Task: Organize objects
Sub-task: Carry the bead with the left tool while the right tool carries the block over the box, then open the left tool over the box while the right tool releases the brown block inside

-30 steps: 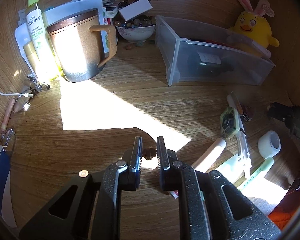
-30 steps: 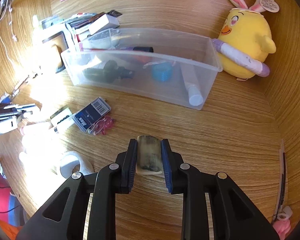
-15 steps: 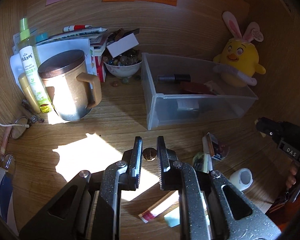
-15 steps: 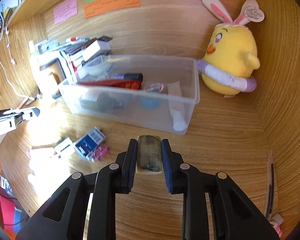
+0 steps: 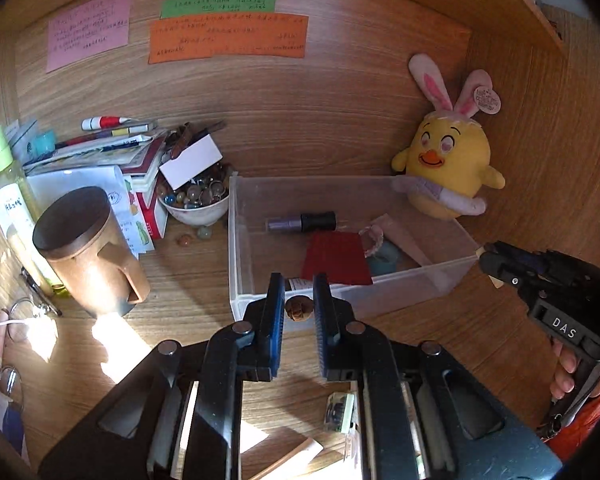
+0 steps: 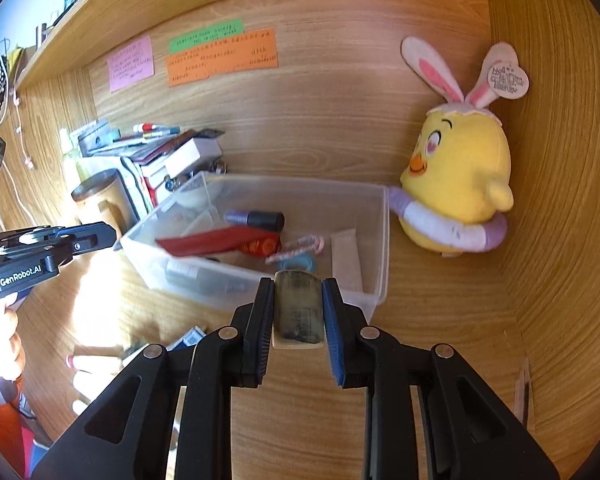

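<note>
My left gripper (image 5: 297, 306) is shut on a small brown nut-like bead (image 5: 299, 308), held in the air just before the near wall of the clear plastic bin (image 5: 340, 296). My right gripper (image 6: 298, 306) is shut on a flat dark greenish block (image 6: 299, 310), held above the near right corner of the same bin (image 6: 374, 296). The bin holds a red packet (image 5: 336, 258), a dark tube (image 5: 302, 222) and other small items. The right gripper also shows in the left wrist view (image 5: 540, 276), and the left gripper in the right wrist view (image 6: 52, 246).
A lidded brown mug (image 5: 88, 252), a green spray bottle (image 5: 10, 200), stacked papers and a bowl of marbles (image 5: 194, 202) stand at the left. A yellow plush chick (image 5: 446, 172) sits behind the bin. Small items (image 5: 338, 412) lie on the desk below my grippers.
Both grippers have risen and tilted up, moving closer to the bin while keeping their loads. The desk clutter has dropped out of view below them.
</note>
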